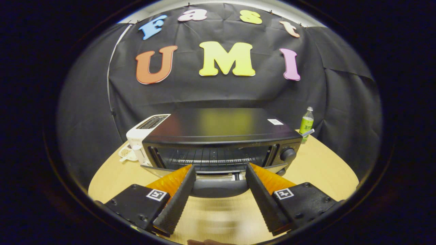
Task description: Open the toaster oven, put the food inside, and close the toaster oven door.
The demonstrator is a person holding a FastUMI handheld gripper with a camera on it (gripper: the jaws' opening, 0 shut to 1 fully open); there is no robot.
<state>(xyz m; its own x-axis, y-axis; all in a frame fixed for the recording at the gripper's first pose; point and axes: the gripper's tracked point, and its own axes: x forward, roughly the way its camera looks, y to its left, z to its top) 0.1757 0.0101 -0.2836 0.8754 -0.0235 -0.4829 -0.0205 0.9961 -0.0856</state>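
I'm holding the gripper (219, 172) fingers spread, empty, just before the toaster oven (221, 143), whose door (218, 185) is hanging open for loading.

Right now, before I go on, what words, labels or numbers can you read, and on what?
White sticker on the toaster oven top: too small to read.
Green bottle label: too small to read.
Square markers on the tool: patterns, no words.
Knob: no legible markings.
The tool is open, its fingers either side of the door handle.
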